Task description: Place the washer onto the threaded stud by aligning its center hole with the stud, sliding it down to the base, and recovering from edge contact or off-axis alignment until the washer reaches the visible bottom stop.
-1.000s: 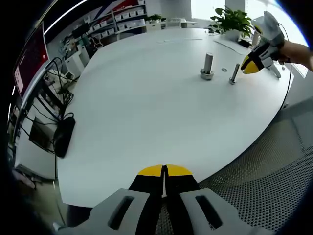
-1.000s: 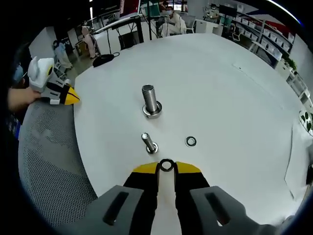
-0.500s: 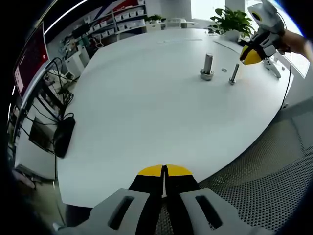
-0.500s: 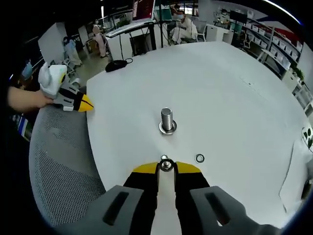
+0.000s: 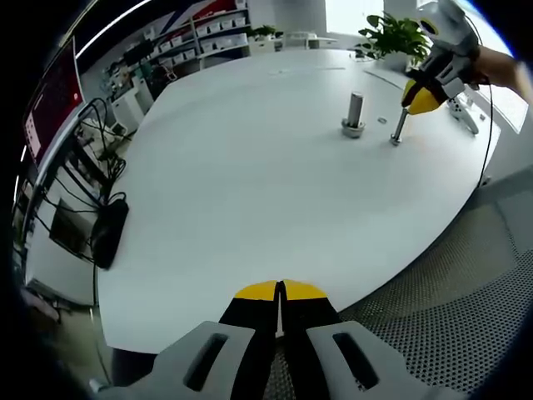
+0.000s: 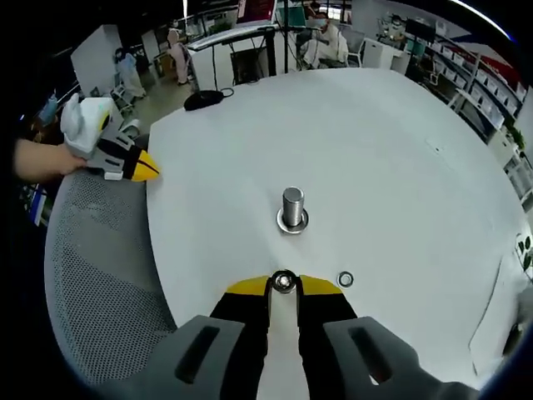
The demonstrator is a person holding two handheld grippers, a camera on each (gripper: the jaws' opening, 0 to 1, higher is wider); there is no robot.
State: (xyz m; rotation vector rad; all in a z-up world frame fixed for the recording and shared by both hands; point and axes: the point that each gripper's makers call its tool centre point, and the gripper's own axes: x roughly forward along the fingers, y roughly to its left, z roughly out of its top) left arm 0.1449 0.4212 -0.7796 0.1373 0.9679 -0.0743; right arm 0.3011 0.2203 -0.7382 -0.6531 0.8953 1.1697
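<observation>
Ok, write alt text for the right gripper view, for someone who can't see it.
The right gripper, jaws shut on a small washer, holds it directly over the thin threaded stud, seen end-on, on a round white table. Beyond stands a thicker bolt; a spare washer lies to the right, and the left gripper hovers at the table's left edge.

Large round white table (image 5: 250, 183) takes up most of both views. Floor beneath: grey perforated-pattern surface (image 5: 466, 300), also seen at the table's edge in the right gripper view (image 6: 92, 283). Left gripper view: shelving units (image 5: 200, 37) along the far wall, potted green plant (image 5: 396, 33) by a bright window, cables and a black box (image 5: 108, 229) near the table's edge. Right gripper view: desks (image 6: 241, 50) and seated people (image 6: 321, 37) in the background.
</observation>
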